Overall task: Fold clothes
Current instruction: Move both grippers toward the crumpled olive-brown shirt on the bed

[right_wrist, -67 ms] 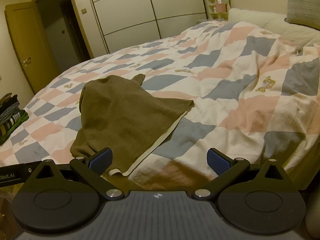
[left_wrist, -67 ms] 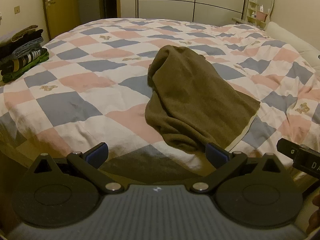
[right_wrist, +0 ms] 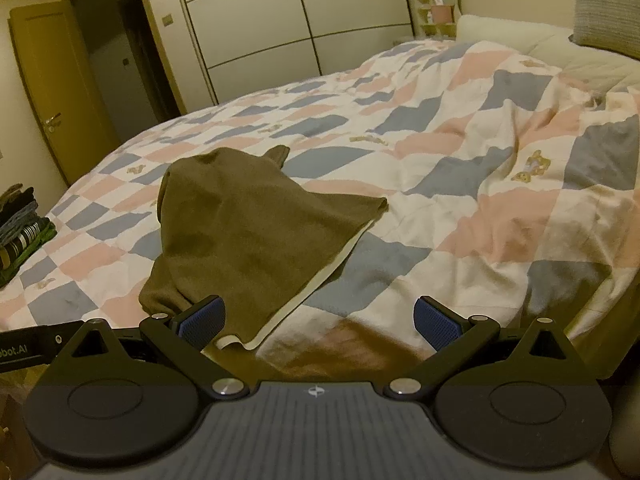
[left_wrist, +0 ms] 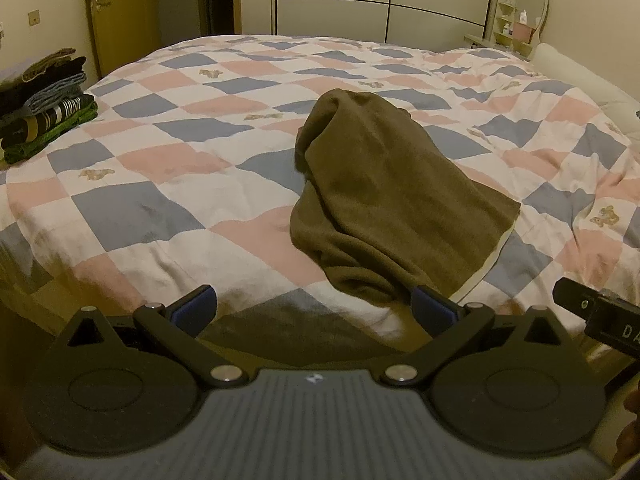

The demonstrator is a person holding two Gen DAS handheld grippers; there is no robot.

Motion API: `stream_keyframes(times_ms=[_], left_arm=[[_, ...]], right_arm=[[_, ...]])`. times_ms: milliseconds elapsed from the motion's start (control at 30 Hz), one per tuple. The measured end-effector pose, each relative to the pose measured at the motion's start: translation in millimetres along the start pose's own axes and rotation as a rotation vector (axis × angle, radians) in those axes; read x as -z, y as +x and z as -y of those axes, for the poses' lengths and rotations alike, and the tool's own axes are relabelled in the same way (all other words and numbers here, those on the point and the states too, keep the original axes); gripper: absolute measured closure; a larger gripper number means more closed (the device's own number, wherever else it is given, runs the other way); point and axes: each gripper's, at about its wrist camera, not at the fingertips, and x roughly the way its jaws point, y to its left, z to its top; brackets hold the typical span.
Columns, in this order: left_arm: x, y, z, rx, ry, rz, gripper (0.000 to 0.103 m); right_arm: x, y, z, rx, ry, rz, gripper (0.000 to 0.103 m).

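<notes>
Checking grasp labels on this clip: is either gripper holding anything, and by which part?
Nothing is held. The left gripper and right gripper are both open, short of the brown garment on the bed.

the brown garment (left_wrist: 384,200) bunches over itself, so its underside and shape stay hidden. left of the garment, the stack of folded clothes (left_wrist: 44,100) is cut by the frame edge. beyond the garment, shelf items (left_wrist: 516,28) are too small to tell.
</notes>
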Motion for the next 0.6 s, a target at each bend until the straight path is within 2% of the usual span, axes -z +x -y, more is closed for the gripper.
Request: stream_keyframes(times_ms=[600], left_arm=[[-1,9,-12,0.027,-0.049,-0.031,0.001]], right_arm=[[0,5,-18,-0.005,-0.054,-0.010,0.000]])
